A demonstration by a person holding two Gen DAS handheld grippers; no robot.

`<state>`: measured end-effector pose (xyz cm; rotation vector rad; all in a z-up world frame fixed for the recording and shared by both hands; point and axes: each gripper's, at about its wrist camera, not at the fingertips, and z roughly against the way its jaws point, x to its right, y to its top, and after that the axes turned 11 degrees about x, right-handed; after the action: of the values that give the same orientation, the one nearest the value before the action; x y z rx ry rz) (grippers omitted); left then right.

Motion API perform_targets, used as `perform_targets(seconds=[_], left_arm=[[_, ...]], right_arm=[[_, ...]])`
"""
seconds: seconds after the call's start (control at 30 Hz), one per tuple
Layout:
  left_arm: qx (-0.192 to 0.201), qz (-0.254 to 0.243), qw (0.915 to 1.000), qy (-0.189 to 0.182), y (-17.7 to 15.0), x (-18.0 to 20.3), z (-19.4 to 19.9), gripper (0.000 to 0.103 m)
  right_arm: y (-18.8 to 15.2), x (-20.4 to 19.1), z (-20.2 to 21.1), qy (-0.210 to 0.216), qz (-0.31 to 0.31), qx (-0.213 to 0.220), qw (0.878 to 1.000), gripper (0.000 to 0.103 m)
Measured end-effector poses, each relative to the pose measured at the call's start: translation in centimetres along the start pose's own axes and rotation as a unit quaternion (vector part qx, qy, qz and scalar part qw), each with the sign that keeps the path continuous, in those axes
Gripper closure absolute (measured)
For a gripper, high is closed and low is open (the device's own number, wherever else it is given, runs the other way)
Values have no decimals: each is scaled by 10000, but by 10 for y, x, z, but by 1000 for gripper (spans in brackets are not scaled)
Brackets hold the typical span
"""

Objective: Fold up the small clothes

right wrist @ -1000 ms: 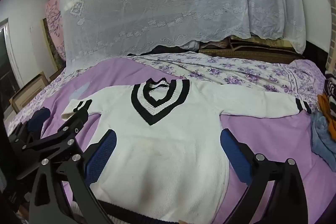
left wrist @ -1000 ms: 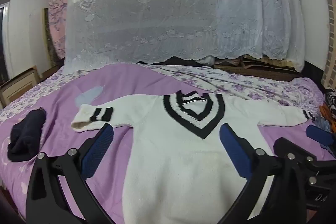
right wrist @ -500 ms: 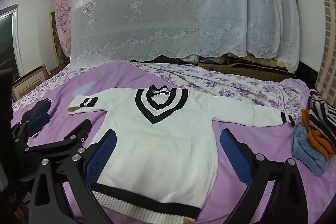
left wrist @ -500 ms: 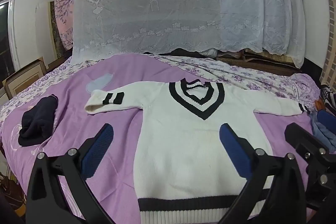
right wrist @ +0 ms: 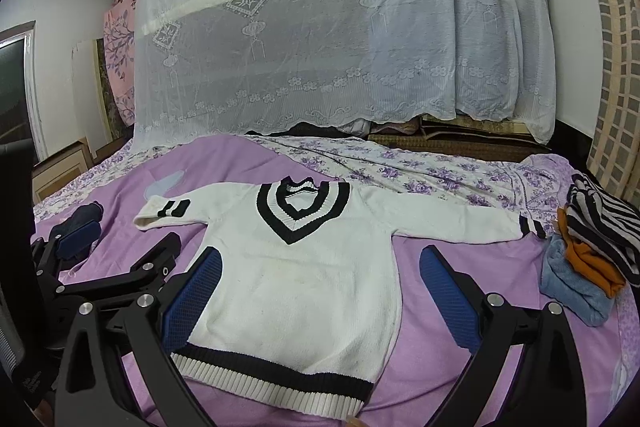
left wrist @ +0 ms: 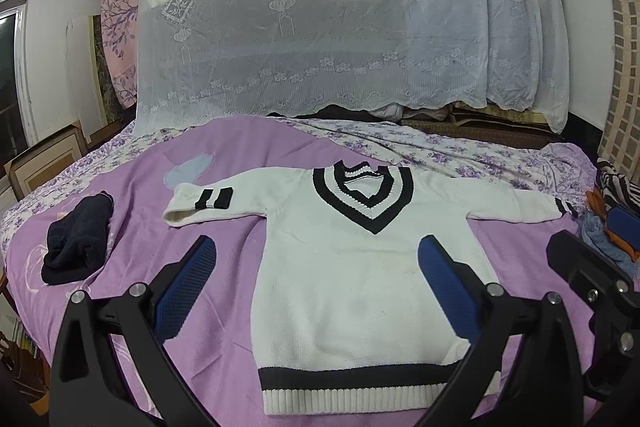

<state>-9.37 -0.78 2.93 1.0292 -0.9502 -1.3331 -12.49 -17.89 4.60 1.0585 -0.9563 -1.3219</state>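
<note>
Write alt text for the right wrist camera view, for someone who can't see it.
A white sweater with black V-neck stripes lies flat, sleeves spread, on a purple bedspread, framed by the open, empty right gripper. A pile of folded clothes sits at right; the left gripper shows at left, and a lace cloth hangs behind.

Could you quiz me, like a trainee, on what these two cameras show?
1. True or false: the white sweater lies spread flat on the purple bedspread.
2. Which is empty? A left claw only; B right claw only; C both.
3. Fill in: the dark bundle lies beyond the sweater's ___ sleeve, seen from the cameras.

Key: 1 true. 2 C, both gape open. 3 left.
</note>
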Motion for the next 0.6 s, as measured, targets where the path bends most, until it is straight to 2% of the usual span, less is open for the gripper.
perform_targets(seconds=[0.6], left_arm=[[6,0,10000,-8,2,2,2,4]], right_arm=[[1,1,3,-2,-24,23,10000,3]])
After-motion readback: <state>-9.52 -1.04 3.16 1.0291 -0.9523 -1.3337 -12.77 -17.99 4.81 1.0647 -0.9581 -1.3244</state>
